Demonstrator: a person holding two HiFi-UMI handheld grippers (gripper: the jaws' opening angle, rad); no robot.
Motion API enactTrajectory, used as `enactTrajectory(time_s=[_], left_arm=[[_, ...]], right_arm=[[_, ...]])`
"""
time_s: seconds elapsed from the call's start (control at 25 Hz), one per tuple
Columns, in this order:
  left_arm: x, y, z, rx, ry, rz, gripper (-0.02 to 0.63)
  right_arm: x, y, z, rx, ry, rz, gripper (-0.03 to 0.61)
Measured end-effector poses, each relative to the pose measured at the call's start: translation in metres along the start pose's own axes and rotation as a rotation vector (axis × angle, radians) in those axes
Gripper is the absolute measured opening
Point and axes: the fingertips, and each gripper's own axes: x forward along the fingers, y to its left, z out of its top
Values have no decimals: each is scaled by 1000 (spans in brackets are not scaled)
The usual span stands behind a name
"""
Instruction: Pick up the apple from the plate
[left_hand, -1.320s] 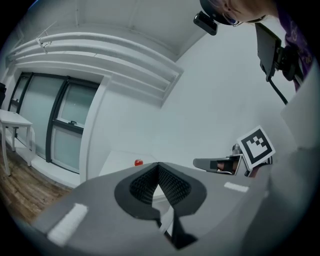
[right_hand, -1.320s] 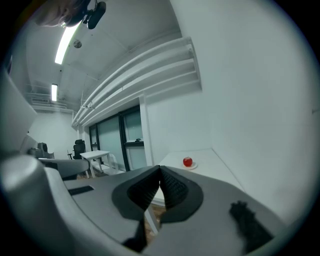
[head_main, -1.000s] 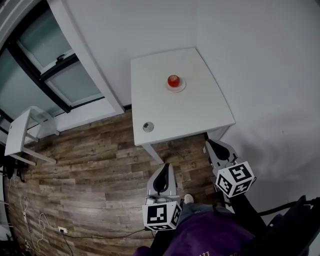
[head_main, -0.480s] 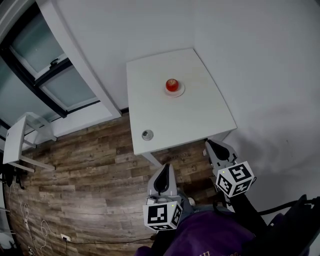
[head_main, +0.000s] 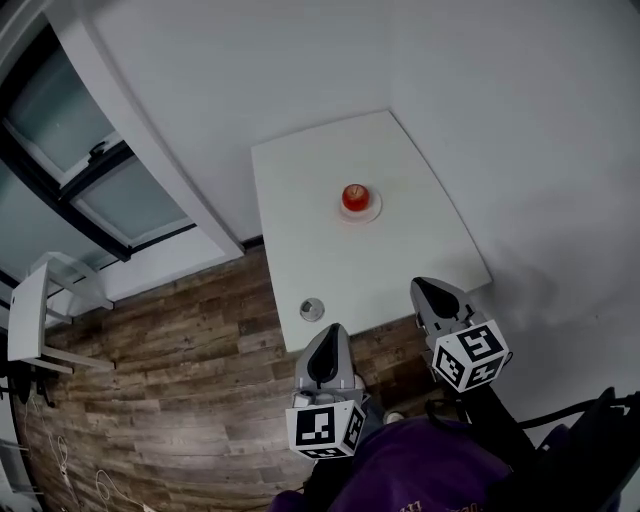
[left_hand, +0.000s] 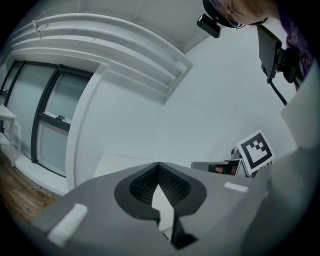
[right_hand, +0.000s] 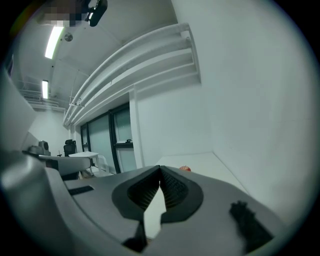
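Observation:
A red apple (head_main: 355, 196) sits on a small white plate (head_main: 363, 212) near the middle of a white square table (head_main: 400, 170). In the right gripper view the apple (right_hand: 185, 169) peeks just over the jaws, far ahead. My left gripper (head_main: 330, 340) hangs at the table's near edge, jaws shut and empty. My right gripper (head_main: 432, 291) is over the near right corner, also shut with nothing in it. Both are well short of the apple. The left gripper view shows its tips (left_hand: 158, 163) touching, with the table top beyond.
A small round metal object (head_main: 312, 308) lies on the table near its front left corner, close to the left gripper. White walls (head_main: 520, 120) bound the table behind and to the right. A window (head_main: 80, 170) and a small white side table (head_main: 35, 300) stand at left over wood flooring.
Both grippers have come forward from over the floor to the table's near edge. The table, apple and metal object now sit closer and lower in the head view.

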Motion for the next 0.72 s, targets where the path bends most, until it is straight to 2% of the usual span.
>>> enactTrajectory(time_s=[0.4, 0.72], left_arm=[[56, 49, 10, 2, 42, -60, 6], [86, 67, 7, -5, 77, -72, 6]], right_arm=[[65, -13, 2, 33, 33, -80, 11], [93, -27, -4, 49, 68, -105, 11]])
